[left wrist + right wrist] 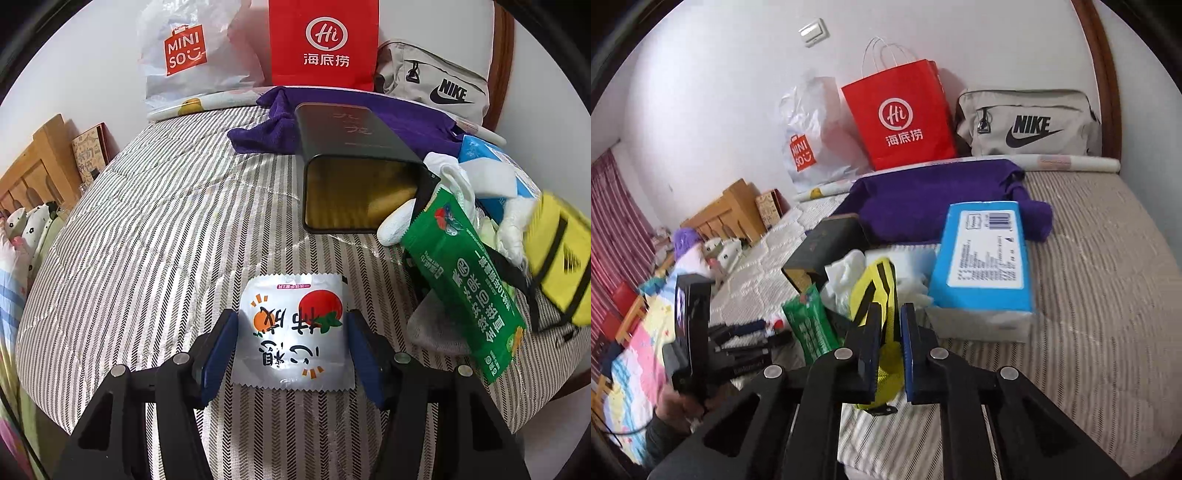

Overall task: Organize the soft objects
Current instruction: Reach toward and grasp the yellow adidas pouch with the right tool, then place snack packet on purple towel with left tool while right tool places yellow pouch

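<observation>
A silver sachet [291, 325] printed with a tomato and an orange sits just above the striped bedspread [147, 240], and my left gripper [291, 339] is shut on its two side edges. My right gripper [890, 314] is shut on a yellow mesh pouch with black straps [875, 280], which is lifted off the pile; the same pouch [557, 258] shows blurred at the right of the left wrist view. A green packet [465, 284] leans against white gloves [454, 184] beside it. A dark tin [354, 184] lies on its side, its open mouth facing me.
A blue tissue pack [982, 254] and a purple cloth [923, 199] lie behind the pile. A red paper bag [897, 114], a white plastic bag [809, 140] and a grey Nike bag [1027, 125] stand against the wall. A wooden bed frame [727, 214] is at the left.
</observation>
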A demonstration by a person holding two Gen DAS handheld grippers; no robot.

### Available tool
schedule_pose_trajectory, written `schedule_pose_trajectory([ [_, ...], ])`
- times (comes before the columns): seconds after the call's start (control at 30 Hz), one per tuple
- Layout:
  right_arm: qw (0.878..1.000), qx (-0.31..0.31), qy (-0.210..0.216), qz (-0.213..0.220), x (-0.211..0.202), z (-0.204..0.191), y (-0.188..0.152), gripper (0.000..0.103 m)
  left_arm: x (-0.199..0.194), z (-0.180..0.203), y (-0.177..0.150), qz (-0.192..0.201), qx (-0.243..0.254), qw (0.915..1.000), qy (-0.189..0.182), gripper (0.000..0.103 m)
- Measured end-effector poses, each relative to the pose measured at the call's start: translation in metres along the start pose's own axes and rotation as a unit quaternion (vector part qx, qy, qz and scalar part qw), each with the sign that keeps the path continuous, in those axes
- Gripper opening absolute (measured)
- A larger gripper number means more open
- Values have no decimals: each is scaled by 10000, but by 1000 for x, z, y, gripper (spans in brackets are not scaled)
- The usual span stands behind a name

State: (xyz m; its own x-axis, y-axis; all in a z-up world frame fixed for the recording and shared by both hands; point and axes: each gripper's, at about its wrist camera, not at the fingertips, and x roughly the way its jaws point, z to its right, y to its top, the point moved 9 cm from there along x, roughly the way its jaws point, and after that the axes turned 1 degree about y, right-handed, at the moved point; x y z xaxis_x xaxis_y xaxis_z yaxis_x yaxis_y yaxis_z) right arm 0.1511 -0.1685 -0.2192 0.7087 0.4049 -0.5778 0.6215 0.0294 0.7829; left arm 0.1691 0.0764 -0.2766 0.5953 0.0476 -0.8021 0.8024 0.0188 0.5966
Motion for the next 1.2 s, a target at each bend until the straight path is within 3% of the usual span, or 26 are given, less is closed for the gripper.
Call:
schedule_pose_trajectory([
  [0.33,9956,158,-517,-760,8,41,-60,14,0,0,0,10,-5,10000,12,57],
  [0.4,9955,208,-473,-799,8,43,-62,29,0,0,0,9,-5,10000,15,58],
  [0.47,9958,262,-457,-744,10,41,-61,78,0,0,0,3,-10,10000,15,58],
  [0.53,9970,266,-483,-540,13,37,-57,87,0,0,0,2,-15,10000,16,58],
  [0.7,9942,-107,-664,-843,46,23,-70,87,0,0,0,1,-7,10000,24,58],
  [0.83,9874,-492,-1124,-997,61,25,-82,88,0,0,0,-17,-8,10000,33,58],
  [0.93,9892,-403,-1094,-894,57,30,-82,77,0,0,0,-26,-13,10000,41,56],
  [1.2,9941,-97,-816,-711,27,43,-72,71,-12,2,1,-99,24,9999,-111,50],
])
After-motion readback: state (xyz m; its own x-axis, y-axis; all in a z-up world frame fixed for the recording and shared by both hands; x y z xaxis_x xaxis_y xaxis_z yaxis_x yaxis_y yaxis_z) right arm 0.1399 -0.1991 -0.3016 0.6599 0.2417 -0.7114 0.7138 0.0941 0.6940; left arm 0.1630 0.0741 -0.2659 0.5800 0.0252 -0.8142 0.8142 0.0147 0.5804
